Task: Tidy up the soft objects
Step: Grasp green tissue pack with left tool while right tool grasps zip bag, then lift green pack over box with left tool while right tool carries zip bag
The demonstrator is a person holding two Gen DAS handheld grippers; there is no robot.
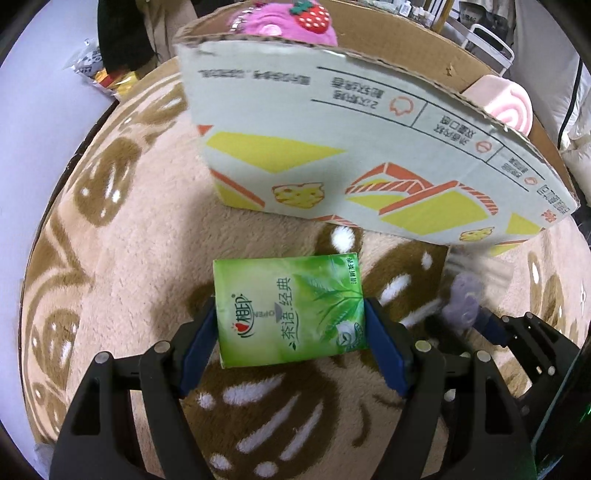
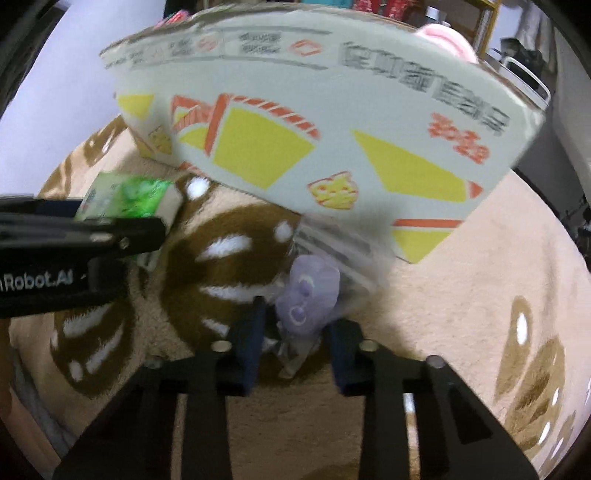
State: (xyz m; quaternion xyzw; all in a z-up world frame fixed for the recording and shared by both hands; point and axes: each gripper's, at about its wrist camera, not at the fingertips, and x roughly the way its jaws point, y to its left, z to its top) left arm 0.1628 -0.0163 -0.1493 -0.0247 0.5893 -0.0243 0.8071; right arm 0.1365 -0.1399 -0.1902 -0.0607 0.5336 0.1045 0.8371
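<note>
While the green tissue pack (image 1: 290, 310) sits lower centre of the left wrist view, the left gripper (image 1: 291, 332) has its blue pads clamped on the pack's two short sides, pack above a beige rug w/ brown pattern (image 1: 129, 258). The right gripper (image 2: 295, 332) has its fingers drawn close on a small purple plush in a clear wrapper (image 2: 308, 295), centre of the right wrist view; contact on the right-hand pad is blurred, hard to confirm. No earlier frame to compare.

Container: cardboard box (image 1: 369, 155), printed yellow/orange, fills the upper half of both views, resting on the rug. Inside, a pink plush w/ strawberry (image 1: 295, 22) at top centre and a pink swirl-roll plush (image 1: 498, 103) at upper right, both partly hidden by the box wall. Box interior otherwise unseen.

Both grippers point steeply down. Right wrist view is motion-blurred; box text unreadable there.
</note>
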